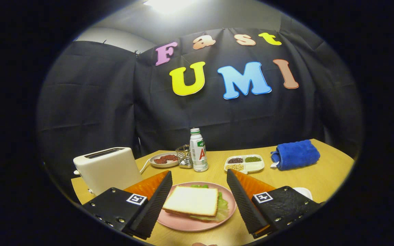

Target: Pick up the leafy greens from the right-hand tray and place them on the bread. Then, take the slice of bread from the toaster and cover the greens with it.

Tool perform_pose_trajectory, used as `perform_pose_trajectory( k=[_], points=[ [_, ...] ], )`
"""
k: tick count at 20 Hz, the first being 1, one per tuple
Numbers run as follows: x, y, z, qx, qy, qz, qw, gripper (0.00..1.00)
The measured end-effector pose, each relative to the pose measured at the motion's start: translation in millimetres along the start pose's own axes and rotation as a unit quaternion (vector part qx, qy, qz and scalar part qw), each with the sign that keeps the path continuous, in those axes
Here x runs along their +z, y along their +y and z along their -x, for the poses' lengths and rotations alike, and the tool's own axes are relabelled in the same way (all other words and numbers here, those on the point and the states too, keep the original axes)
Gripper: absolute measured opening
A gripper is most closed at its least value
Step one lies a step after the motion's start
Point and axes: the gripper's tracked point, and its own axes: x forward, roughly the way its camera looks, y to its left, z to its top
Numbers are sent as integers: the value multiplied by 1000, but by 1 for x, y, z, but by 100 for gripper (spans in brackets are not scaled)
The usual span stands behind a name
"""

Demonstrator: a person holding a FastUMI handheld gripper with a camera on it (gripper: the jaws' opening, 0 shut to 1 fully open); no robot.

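Bread (191,201) covers greens (222,207); jaws wide open, empty.

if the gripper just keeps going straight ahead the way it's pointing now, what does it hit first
Probably the sandwich on the pink plate, which lies between the open fingers of the gripper. If the gripper passes above it, which depth here leaves unclear, the white bottle beyond comes next.

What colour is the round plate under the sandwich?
Pale pink: the round plate, seen in the gripper view, lies between the open fingers of the hand-held gripper.
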Motion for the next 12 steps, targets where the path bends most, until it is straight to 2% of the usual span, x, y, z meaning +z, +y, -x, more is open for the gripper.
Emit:
perform_pose_trajectory(
  k=[7, 12],
  points=[
    [57, -116, 44, -80, -30, 36, 996, 98],
    [85, -216, 95, -148, -43, 69, 986, 97]
  ],
)
